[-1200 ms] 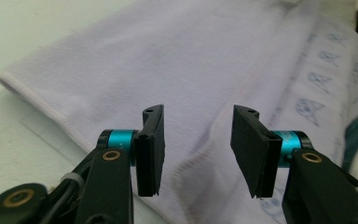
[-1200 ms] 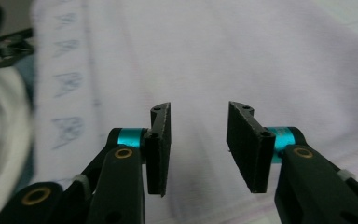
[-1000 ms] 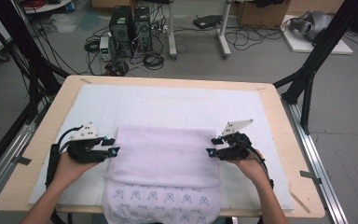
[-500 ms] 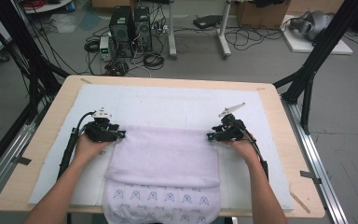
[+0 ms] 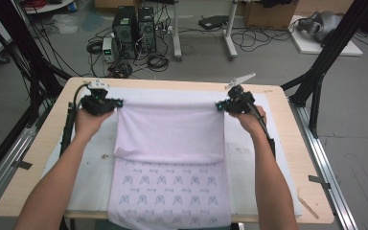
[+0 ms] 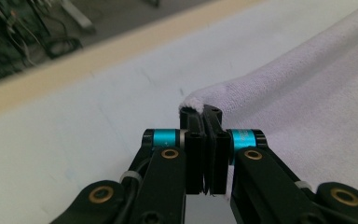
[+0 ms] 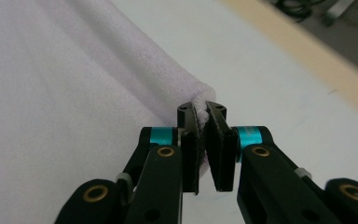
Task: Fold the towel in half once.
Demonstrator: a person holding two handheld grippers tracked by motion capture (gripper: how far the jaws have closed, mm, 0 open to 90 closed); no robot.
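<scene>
A: We have the pale lilac terry towel (image 5: 170, 139) pinched at both far corners. Our left gripper (image 5: 106, 103) is clamped on the left corner, our right gripper (image 5: 226, 105) on the right one, and the jaws of both have just been closing with cloth between them.

B: Agreed. In the left gripper view the left gripper (image 6: 203, 114) bites a small tuft of the towel (image 6: 307, 107), its jaws nearly together. In the right gripper view the right gripper (image 7: 203, 112) squeezes the rolled edge of the towel (image 7: 74, 93) between its pads.

A: Between our hands the far edge runs taut and straight, parallel to the far side of the light wooden table (image 5: 38, 158). The near part, printed with small blue figures, hangs over the near edge.

B: The towel lies on the white sheet (image 5: 91, 177) covering the table. We see bare sheet left and right of the cloth, and a narrow strip beyond our grippers before the wooden rim.
</scene>
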